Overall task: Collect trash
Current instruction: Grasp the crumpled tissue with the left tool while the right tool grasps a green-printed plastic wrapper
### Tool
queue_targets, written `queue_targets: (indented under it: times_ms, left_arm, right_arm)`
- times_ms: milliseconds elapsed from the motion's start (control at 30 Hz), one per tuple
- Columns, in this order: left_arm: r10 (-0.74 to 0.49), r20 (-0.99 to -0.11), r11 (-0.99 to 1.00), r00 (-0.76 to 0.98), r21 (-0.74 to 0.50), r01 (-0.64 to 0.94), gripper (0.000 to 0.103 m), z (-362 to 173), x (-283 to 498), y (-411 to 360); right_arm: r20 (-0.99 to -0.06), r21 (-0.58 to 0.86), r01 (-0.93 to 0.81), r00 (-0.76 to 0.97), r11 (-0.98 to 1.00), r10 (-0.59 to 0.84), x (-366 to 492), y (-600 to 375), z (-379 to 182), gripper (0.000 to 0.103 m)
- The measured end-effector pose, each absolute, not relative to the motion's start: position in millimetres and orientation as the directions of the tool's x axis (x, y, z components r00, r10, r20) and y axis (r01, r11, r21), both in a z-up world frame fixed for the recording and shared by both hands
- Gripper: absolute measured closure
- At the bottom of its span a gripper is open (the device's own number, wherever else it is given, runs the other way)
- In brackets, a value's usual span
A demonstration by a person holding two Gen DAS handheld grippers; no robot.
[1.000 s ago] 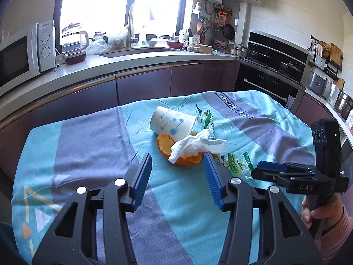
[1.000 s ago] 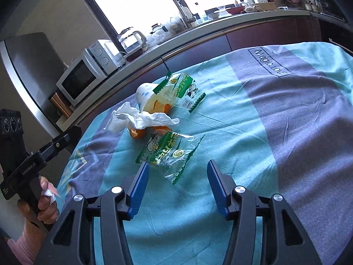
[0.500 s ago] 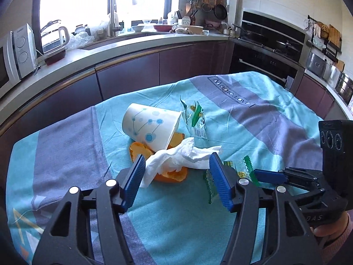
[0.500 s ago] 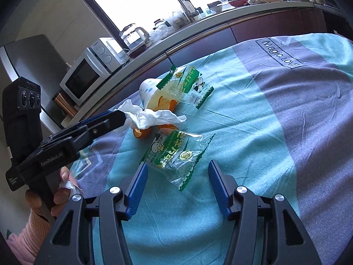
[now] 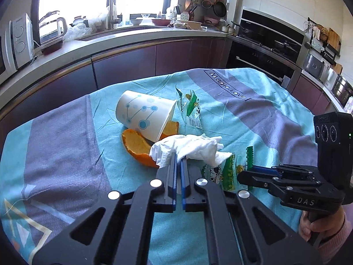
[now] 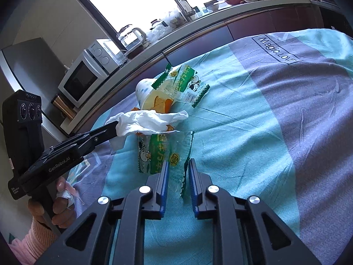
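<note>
A crumpled white tissue [image 5: 196, 146] lies over orange peel [image 5: 136, 146] beside a tipped white paper cup [image 5: 143, 114]. My left gripper [image 5: 178, 158] is shut on the tissue's near edge, which the right wrist view also shows for the tissue [image 6: 152, 120]. A green-and-clear snack wrapper [image 6: 154, 152] lies just in front of my right gripper [image 6: 179, 161]. Its jaws are closing, and the wrapper's crinkled near end is squeezed between the pads. A second wrapper [image 6: 185, 84] rests against the cup [image 6: 142, 89].
Everything sits on a table under a teal and grey cloth [image 5: 66, 154]. Behind it runs a kitchen counter [image 5: 132, 42] with a microwave [image 6: 86, 79], a kettle [image 5: 51, 29] and a sink tap. Built-in ovens [image 5: 269, 42] stand at the far right.
My left gripper came forward to the tissue and shut on it. The right jaws drew in around the wrapper's near end, which crumpled narrower.
</note>
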State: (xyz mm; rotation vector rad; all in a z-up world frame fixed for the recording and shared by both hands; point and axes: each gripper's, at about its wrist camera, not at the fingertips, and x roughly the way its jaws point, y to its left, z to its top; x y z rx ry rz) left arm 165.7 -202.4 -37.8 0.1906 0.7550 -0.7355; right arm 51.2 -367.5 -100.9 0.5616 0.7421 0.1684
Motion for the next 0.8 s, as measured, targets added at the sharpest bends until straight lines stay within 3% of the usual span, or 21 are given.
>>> queue_targets:
  times_ms: [300, 800]
  left_arm:
    - [-0.56, -0.633, 0.744, 0.534, -0.102, 0.66, 0.1, -21.3, 142.5, -167.3]
    - [-0.555, -0.569, 0.798, 0.607, -0.159, 0.581, 0.1, 1.9, 110.6, -75.0]
  right_arm:
    - [-0.553, 0.569, 0.015, 0.747, 0.822, 0.369, 38.5, -367.9, -96.0, 0.093]
    - [-0.501, 0.576, -0.078, 0.752, 0.814, 0.427, 34.7, -339.1, -74.7, 0.093]
